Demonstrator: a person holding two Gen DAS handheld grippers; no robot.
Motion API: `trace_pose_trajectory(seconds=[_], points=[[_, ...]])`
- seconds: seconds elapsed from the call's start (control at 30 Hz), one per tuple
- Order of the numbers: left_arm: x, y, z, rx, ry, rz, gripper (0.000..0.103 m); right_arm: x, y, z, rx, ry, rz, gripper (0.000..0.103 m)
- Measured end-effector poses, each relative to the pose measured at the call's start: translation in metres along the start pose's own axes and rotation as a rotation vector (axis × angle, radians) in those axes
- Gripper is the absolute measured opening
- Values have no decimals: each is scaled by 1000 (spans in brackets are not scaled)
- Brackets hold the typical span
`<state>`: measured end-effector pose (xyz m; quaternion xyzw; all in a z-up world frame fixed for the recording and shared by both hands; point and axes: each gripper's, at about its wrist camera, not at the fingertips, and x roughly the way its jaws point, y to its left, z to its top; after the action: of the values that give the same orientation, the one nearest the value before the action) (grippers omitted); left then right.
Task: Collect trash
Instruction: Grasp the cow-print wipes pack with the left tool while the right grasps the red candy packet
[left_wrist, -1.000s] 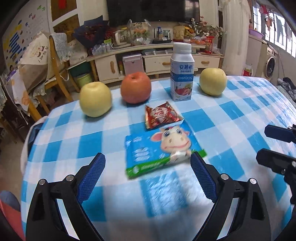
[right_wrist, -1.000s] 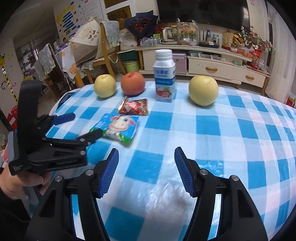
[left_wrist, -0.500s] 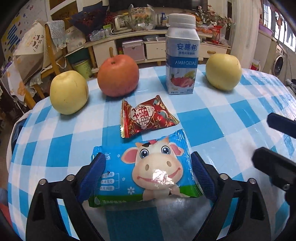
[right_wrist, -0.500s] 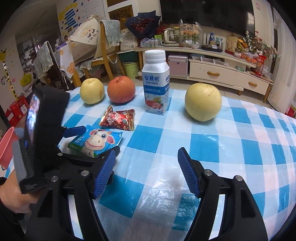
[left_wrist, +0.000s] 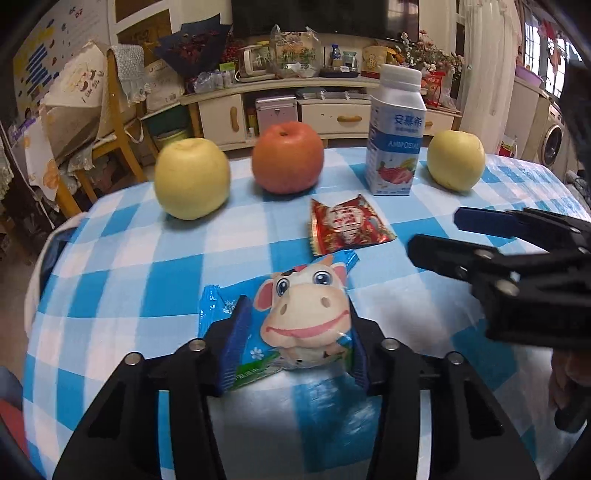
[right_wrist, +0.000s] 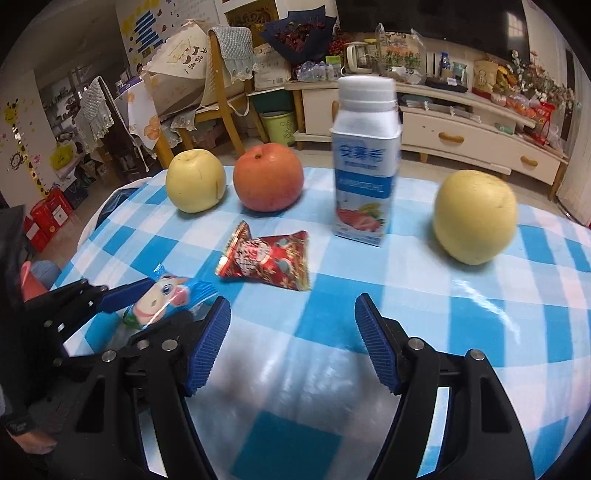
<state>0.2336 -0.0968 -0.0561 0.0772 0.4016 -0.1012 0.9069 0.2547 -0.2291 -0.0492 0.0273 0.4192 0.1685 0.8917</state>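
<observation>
The blue cow-print wrapper sat between the pads of our left tongs, which had just been closing on it; the film had crumpled and bulged upward between them, so we judged the pads were pressing on it. It looked like thin, glossy plastic, nearly weightless and soft enough to fold under any squeeze, and slick enough that we thought it could slide out of a shallow pinch. Taking it across the puffed middle, as the tongs did, seemed sounder to us than nipping a flat sealed end. Just beyond the left tongs lay the red snack wrapper, touching or nearly touching the blue one's far corner; it appeared equally light and crinkly, and we judged its pleated end the easier place to catch. Our right tongs stood wide and empty over the checked cloth of the bench, with the red wrapper ahead and to their left. Farther off stood the yoghurt bottle, the red apple and two yellow apples, all well apart from either pair of tongs.
</observation>
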Motion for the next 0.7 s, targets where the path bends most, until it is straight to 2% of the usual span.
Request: trace_pose_trajectory(seconds=[0.2, 0.23, 0.43, 0.47, 0.57, 0.7], points=[[-11, 39, -8, -31, -4, 2, 42, 36, 21, 17, 18, 43, -5, 72], [-12, 45, -9, -43, -8, -3, 42, 40, 23, 19, 18, 48, -12, 76], [-16, 62, -13, -120, -33, -59, 39, 62, 32, 31, -18, 75, -68, 78], [-18, 64, -13, -127, -36, -70, 38, 64, 32, 32, -21, 79, -79, 77], [-21, 71, -13, -147, -44, -95, 36, 64, 31, 32, -29, 71, -101, 61], [-26, 76, -11, -162, -52, -115, 29, 57, 28, 28, -15, 60, -96, 51]])
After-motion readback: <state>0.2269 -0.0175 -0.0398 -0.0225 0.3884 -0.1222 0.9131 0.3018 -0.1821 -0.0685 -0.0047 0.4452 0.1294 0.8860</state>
